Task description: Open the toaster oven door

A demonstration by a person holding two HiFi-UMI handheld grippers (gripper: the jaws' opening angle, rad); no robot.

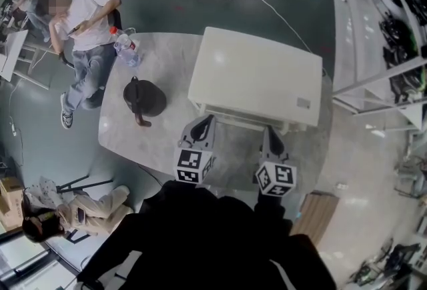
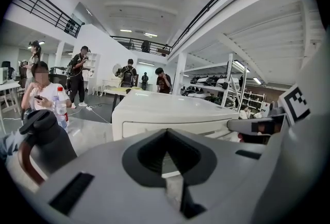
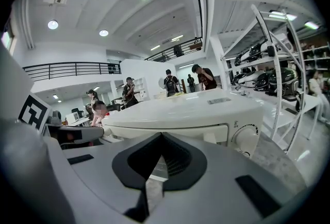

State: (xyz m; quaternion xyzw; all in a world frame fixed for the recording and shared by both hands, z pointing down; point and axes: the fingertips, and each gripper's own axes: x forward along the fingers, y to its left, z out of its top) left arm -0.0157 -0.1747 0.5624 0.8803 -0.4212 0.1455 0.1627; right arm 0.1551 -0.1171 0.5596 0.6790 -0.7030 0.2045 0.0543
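Note:
A white toaster oven point(image 1: 257, 77) stands on the grey table point(image 1: 167, 52), its front facing me and its door closed. My left gripper point(image 1: 207, 120) sits just before the oven's front left corner, jaws shut with nothing in them. My right gripper point(image 1: 269, 130) hovers at the oven's front right, also shut with nothing held. In the left gripper view the oven point(image 2: 170, 112) fills the space beyond the left gripper point(image 2: 166, 134). The right gripper view shows the oven point(image 3: 191, 112) and its knob point(image 3: 246, 140) just past the right gripper point(image 3: 162, 136).
A black kettle point(image 1: 144, 98) sits left of the oven, with a water bottle point(image 1: 125, 47) near the table's far left edge. A seated person point(image 1: 87, 29) is beside that edge. Shelving racks point(image 1: 393, 29) line the right side. A wooden box point(image 1: 315, 215) stands on the floor.

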